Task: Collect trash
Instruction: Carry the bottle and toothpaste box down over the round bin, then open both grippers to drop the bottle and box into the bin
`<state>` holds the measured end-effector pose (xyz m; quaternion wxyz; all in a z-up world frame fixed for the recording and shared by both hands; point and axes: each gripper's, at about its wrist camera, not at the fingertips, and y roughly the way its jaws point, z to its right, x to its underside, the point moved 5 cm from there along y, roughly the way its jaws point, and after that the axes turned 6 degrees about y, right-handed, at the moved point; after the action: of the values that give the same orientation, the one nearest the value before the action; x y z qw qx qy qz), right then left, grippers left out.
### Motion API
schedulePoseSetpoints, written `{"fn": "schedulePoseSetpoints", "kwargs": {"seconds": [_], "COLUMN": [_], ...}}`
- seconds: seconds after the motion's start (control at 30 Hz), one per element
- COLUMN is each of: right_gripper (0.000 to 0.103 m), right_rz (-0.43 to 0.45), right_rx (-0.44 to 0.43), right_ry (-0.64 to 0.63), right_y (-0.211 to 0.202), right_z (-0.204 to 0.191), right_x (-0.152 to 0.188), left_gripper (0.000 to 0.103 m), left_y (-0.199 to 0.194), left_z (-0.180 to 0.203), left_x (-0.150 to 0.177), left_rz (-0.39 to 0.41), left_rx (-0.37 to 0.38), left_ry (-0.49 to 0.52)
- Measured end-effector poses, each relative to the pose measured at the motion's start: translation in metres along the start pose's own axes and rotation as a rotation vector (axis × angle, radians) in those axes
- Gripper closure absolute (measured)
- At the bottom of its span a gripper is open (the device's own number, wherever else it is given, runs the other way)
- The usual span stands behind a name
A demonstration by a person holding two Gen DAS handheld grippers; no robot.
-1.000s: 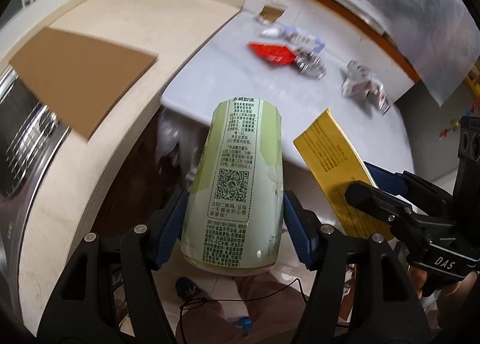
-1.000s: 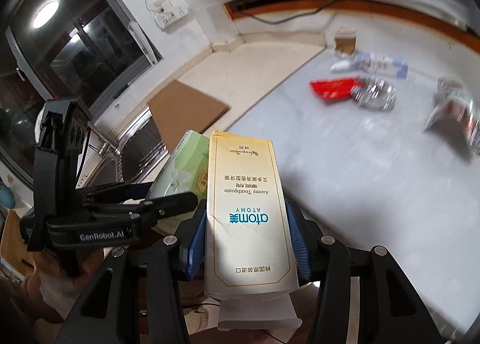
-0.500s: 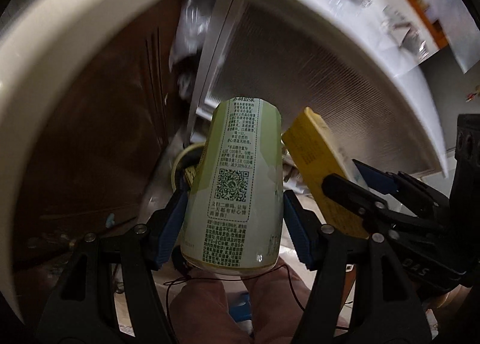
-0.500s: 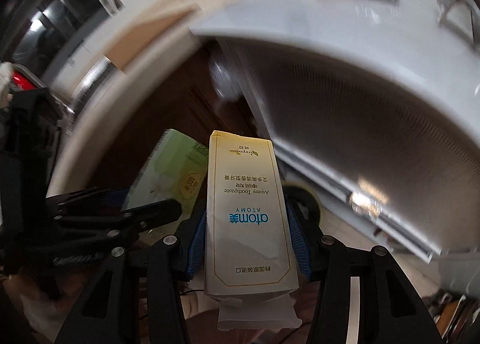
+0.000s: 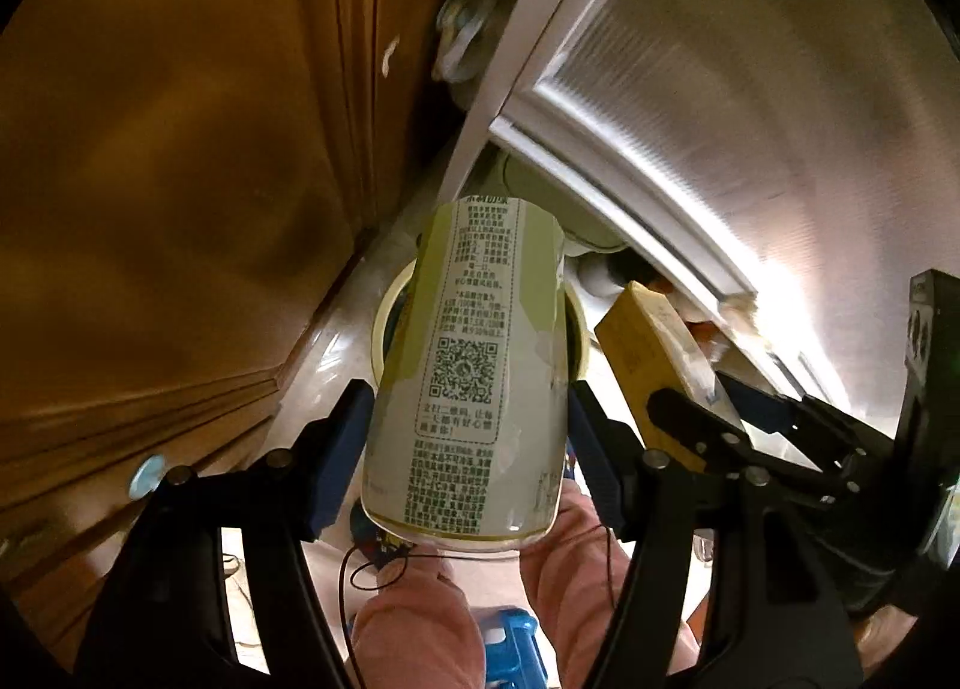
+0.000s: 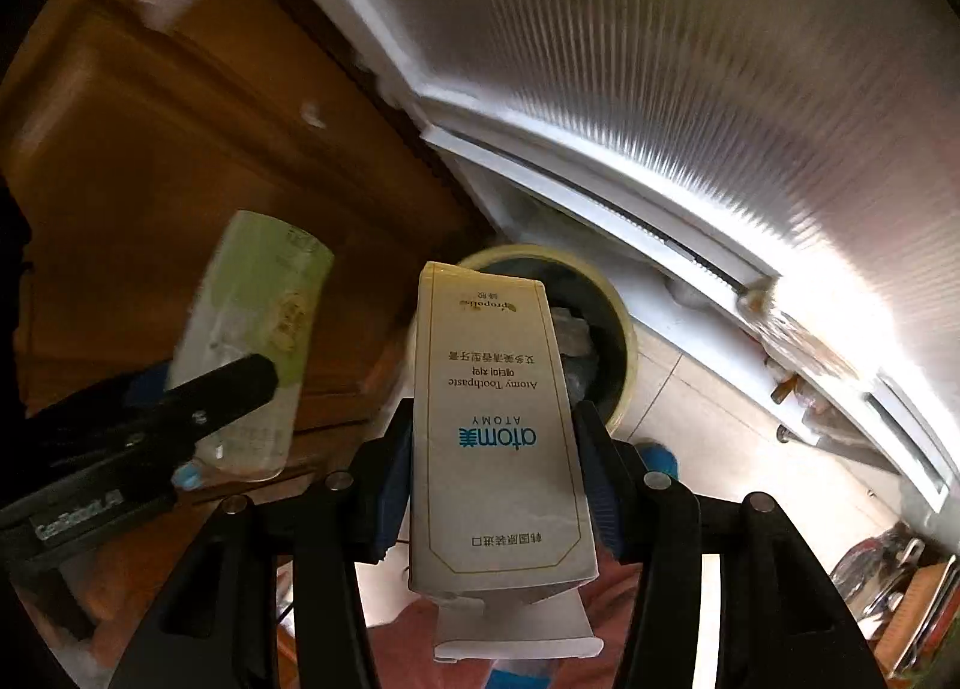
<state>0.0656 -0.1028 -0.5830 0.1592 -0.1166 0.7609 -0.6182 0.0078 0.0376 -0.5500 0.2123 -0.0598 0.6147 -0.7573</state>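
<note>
Left gripper: the left gripper (image 5: 468, 419) was closed around a pale green paper cup (image 5: 474, 365), its blue pads pressed to the cup's two sides; the cup's printed side with a QR code faced the camera.
Right gripper: the right gripper (image 6: 495, 449) was clamped on a cream toothpaste box (image 6: 495, 419), pads against both long sides, the box's far end pointing away from the hand.
Cup's place: the cup hung directly above the round trash bin (image 5: 384, 323), covering most of its opening in the left view, tilted with its far end toward the bin.
Box's place: the box sat just right of the cup, its far end over the near rim of the bin (image 6: 624, 341); cup and box were close together but apart.
Bin contents: a dark liner and some crumpled greyish scraps (image 6: 573, 338) showed inside; what they were could not be told.
Bin's surroundings: the bin stood on the tiled floor (image 6: 690, 419), in the corner between a brown wooden cabinet (image 5: 180, 149) on the left and a ribbed white panel (image 6: 690, 59) on the far right.
Room to move: cabinet and panel closed in near the bin's far side; the near side, toward the person's pink trouser legs (image 5: 420, 617), lay open.
</note>
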Motion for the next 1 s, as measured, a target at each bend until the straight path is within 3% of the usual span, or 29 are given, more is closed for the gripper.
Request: {"fn": "schedulePoseSetpoints", "kwargs": {"seconds": [0.3, 0.37, 0.47, 0.73, 1.0], "right_gripper": [0.050, 0.049, 0.046, 0.045, 0.045], "right_rz": [-0.047, -0.042, -0.028, 0.002, 0.006], "right_rx": [0.025, 0.021, 0.013, 0.017, 0.004], "right_ry": [0.054, 0.056, 0.051, 0.022, -0.015], "right_y": [0.072, 0.075, 0.073, 0.053, 0.002], "right_z": [0.031, 0.033, 0.034, 0.039, 0.033], "right_x": [-0.032, -0.036, -0.040, -0.048, -0.043], "left_gripper": [0.039, 0.032, 0.024, 0.024, 0.024], "left_y": [0.062, 0.068, 0.068, 0.055, 0.001], "left_z": [0.008, 0.008, 0.007, 0.006, 0.010], "left_x": [-0.008, -0.007, -0.008, -0.013, -0.008], "left_rz": [-0.073, -0.090, -0.088, -0.072, -0.049], "left_rx": [-0.058, -0.062, -0.071, -0.088, -0.092], "left_ry": [0.062, 0.060, 0.065, 0.069, 0.061]}}
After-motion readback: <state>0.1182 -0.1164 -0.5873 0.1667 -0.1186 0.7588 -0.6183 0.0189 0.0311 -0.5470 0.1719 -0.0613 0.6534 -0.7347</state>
